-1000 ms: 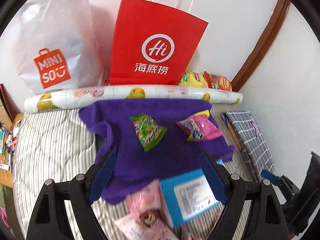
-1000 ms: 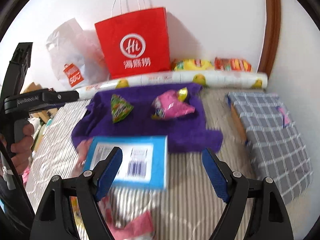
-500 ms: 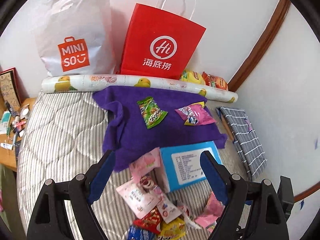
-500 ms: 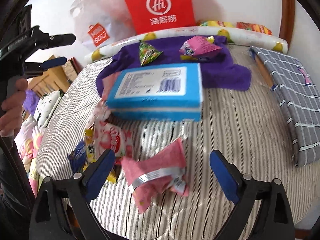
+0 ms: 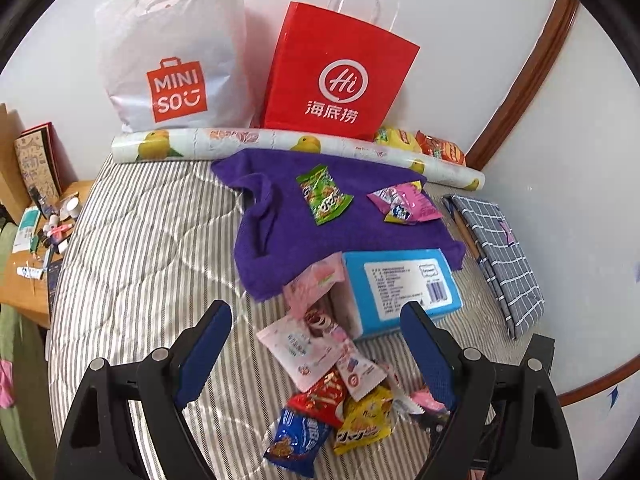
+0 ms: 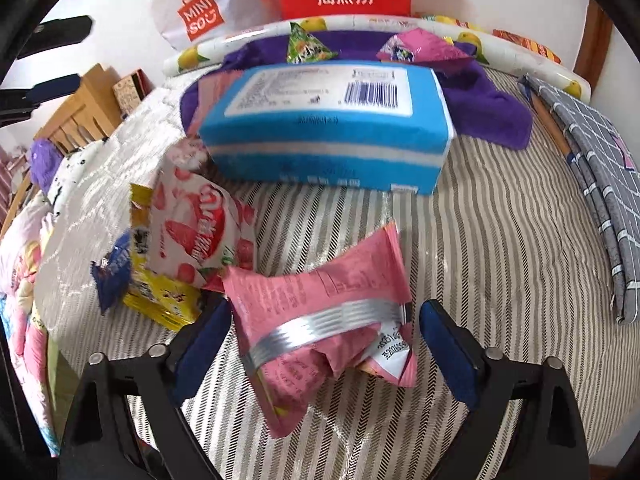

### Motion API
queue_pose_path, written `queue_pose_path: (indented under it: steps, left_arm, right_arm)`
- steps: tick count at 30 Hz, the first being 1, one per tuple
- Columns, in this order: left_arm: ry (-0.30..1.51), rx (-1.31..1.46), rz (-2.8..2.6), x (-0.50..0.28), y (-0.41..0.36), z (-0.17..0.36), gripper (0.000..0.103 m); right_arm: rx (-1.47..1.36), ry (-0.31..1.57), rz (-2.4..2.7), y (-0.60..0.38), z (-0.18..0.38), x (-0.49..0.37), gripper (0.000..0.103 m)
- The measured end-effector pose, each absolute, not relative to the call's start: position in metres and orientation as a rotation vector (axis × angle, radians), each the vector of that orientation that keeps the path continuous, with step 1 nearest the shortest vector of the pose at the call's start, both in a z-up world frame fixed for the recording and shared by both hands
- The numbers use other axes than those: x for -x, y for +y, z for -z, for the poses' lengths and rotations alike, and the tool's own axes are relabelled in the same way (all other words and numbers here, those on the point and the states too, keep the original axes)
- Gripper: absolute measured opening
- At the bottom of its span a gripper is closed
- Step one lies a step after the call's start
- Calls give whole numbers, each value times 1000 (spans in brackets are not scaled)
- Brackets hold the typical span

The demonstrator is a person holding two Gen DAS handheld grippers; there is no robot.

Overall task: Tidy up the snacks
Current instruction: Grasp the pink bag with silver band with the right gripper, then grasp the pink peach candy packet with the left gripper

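Lowered right gripper (image 6: pixel 324 320); MINISO bag (image 5: pixel 176 52)

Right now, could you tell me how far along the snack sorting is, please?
Done: a green snack packet and a pink foil packet lie on the purple towel. In hand: the right gripper, jaws just closing, straddles a crumpled pink wrapper, not pinched. Left: the mixed packet pile below the open left gripper.

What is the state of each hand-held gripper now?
Left hand-held gripper: open, holding nothing.
Right hand-held gripper: open, jaws just closing around the pink snack packet, not yet gripping.
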State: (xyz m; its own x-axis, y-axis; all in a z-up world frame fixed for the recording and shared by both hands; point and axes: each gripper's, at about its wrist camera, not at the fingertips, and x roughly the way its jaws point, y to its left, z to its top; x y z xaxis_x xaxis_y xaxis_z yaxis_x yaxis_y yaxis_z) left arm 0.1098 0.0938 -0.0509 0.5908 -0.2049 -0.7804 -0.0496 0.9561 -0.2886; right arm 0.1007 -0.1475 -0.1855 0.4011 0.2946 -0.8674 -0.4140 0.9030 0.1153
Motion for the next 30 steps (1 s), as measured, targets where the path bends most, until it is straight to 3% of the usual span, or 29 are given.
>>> queue_pose_path:
  steps: [3, 6, 30]
  left_arm:
    - [946, 293, 81, -105, 96, 54, 85]
    - [943, 290, 67, -101, 98, 56, 85]
    - [1018, 218, 45, -132, 81, 115, 84]
  right_arm:
    - [108, 1061, -440, -152, 185, -100, 75]
    - [83, 1032, -443, -158, 177, -97, 72]
    - [-14, 871, -278, -217, 125, -79, 72]
